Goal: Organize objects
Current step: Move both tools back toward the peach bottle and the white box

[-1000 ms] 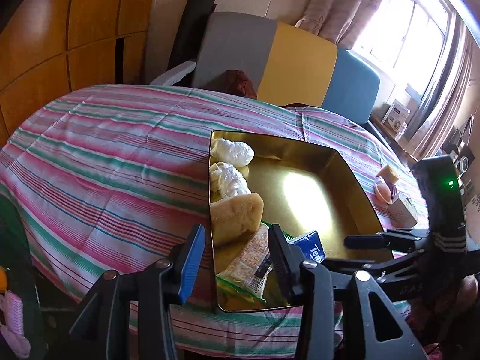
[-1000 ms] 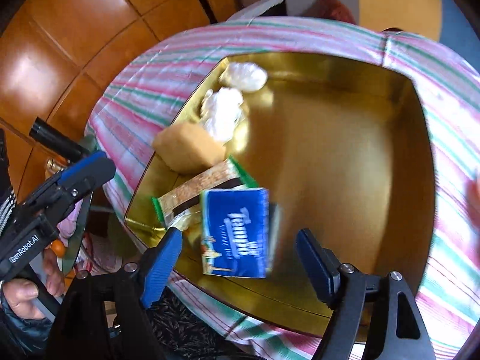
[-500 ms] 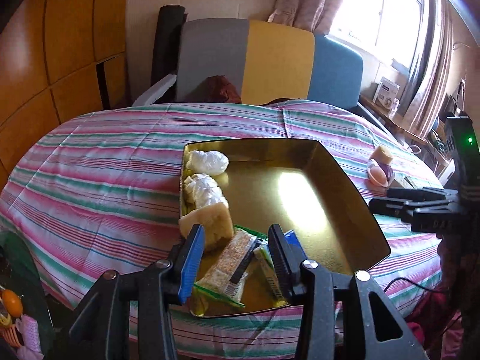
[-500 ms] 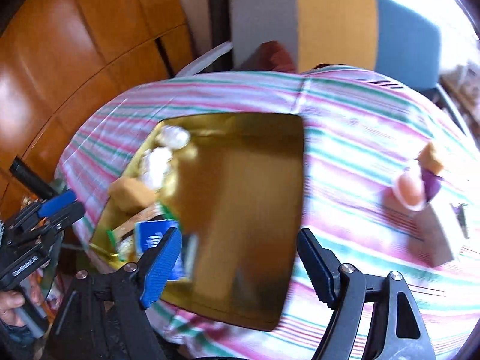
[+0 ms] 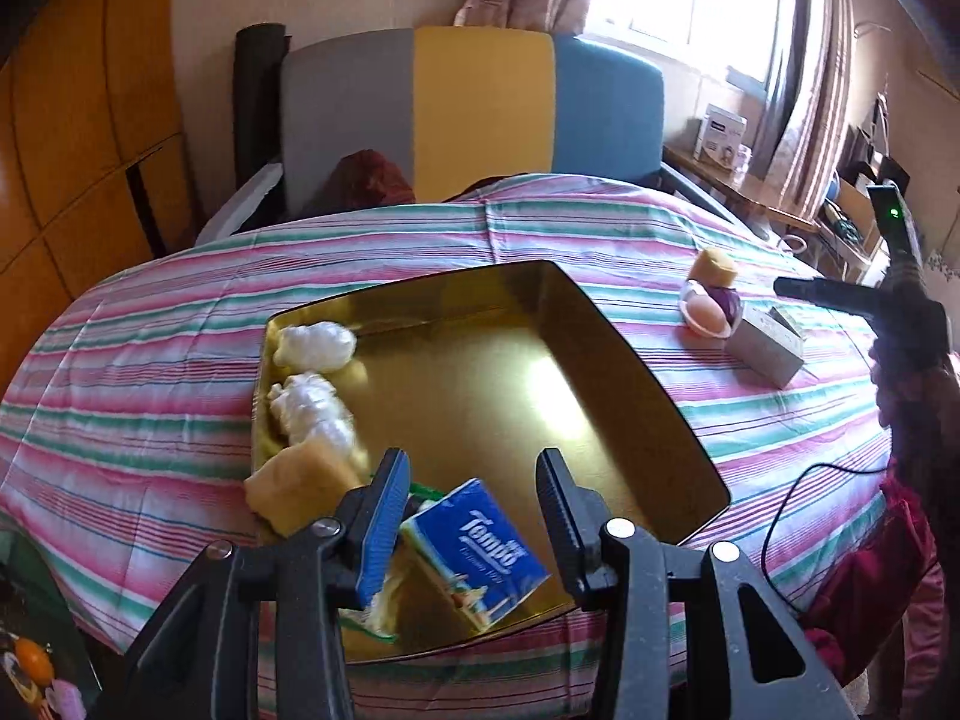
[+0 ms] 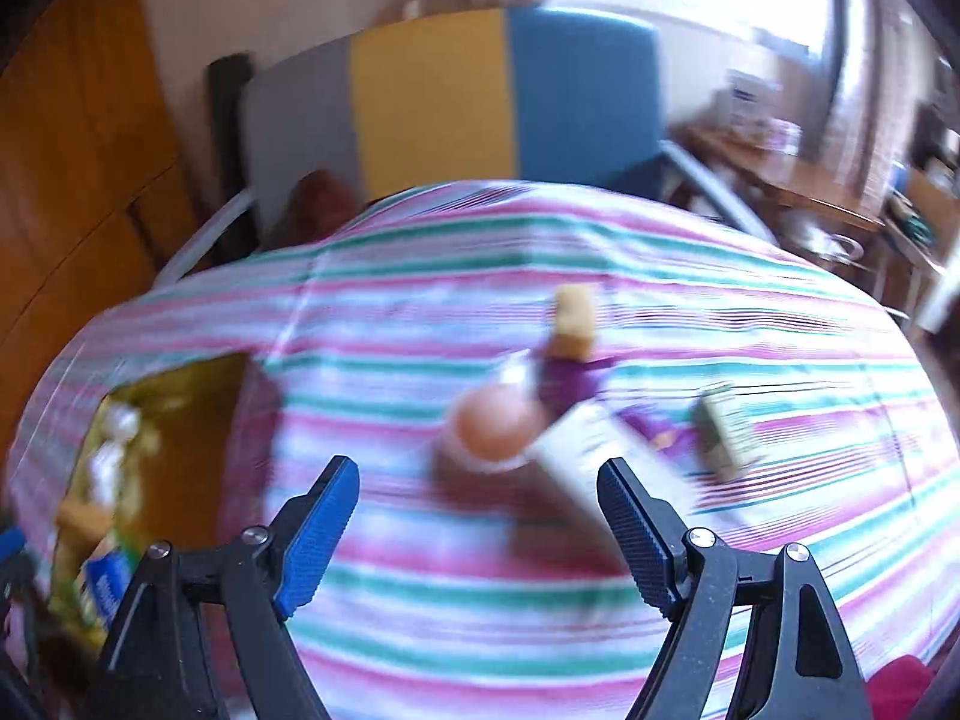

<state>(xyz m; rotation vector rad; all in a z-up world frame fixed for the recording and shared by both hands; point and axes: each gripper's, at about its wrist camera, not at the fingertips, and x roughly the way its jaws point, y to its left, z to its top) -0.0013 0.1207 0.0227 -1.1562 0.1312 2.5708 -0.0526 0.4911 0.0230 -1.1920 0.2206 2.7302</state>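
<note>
The right tongs [image 6: 477, 531], jaws just widened and empty, should centre over the grey cardboard box [image 6: 591, 462] on the striped worktop [image 6: 420, 312] before closing; left tongs [image 5: 474, 513] hover, parted and empty, above the gold metal tray [image 5: 600, 324].

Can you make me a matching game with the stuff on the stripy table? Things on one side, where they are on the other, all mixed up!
Things:
1. blue Tempo tissue pack
2. white crinkly plastic-wrapped bundle
3. small grey cardboard box
4. tan bread-like block

Places:
A. on the striped cloth, outside the gold metal tray
B. far left corner inside the tray
C. leaning on the tray's left rim
D. near end of the tray, seen between the left tool's fingers

Pairs: 1-D, 2-B, 3-A, 4-C
</note>
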